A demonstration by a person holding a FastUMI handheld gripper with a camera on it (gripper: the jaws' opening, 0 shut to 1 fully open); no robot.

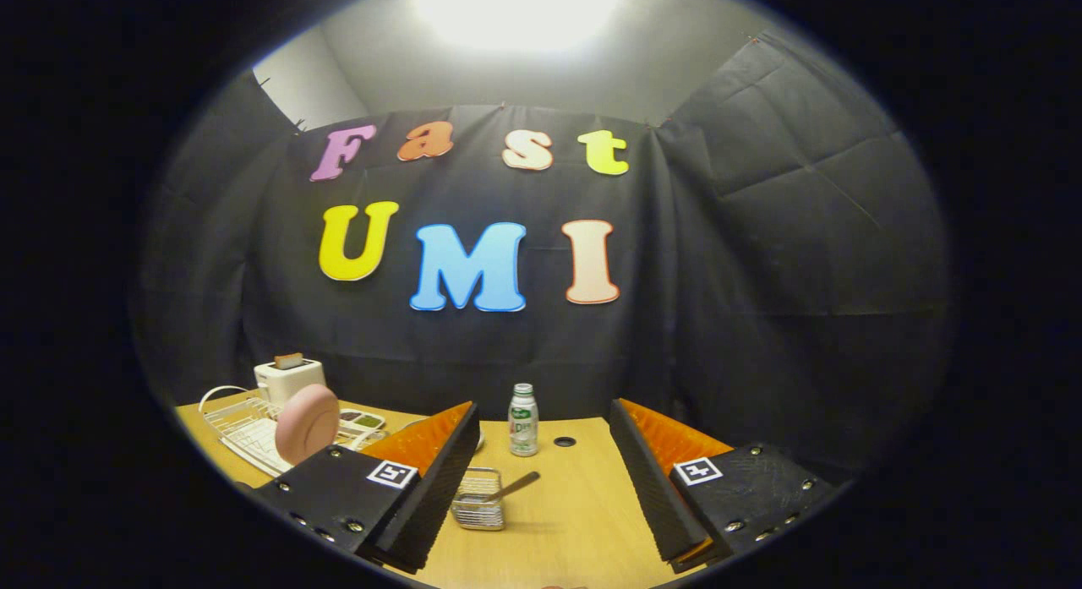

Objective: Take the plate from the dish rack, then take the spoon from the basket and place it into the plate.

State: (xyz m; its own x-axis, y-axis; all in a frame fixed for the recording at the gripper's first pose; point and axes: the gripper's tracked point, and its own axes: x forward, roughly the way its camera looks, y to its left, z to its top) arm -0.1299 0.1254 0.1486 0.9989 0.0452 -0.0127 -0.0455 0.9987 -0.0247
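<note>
Two fingers of our tongs are standing spread wide apart, pinching nothing, and we are holding them above the wooden tabletop. Between them, close to the left finger, a small wire basket is sitting on the tabletop, and the spoon is leaning in it with its handle sticking up toward the right. Just beyond the basket a small bottle is standing upright. Off to the left, beyond the left finger, we are seeing the pink plate standing on edge in the white dish rack. Behind the rack a white toaster is sitting against the wall.
</note>
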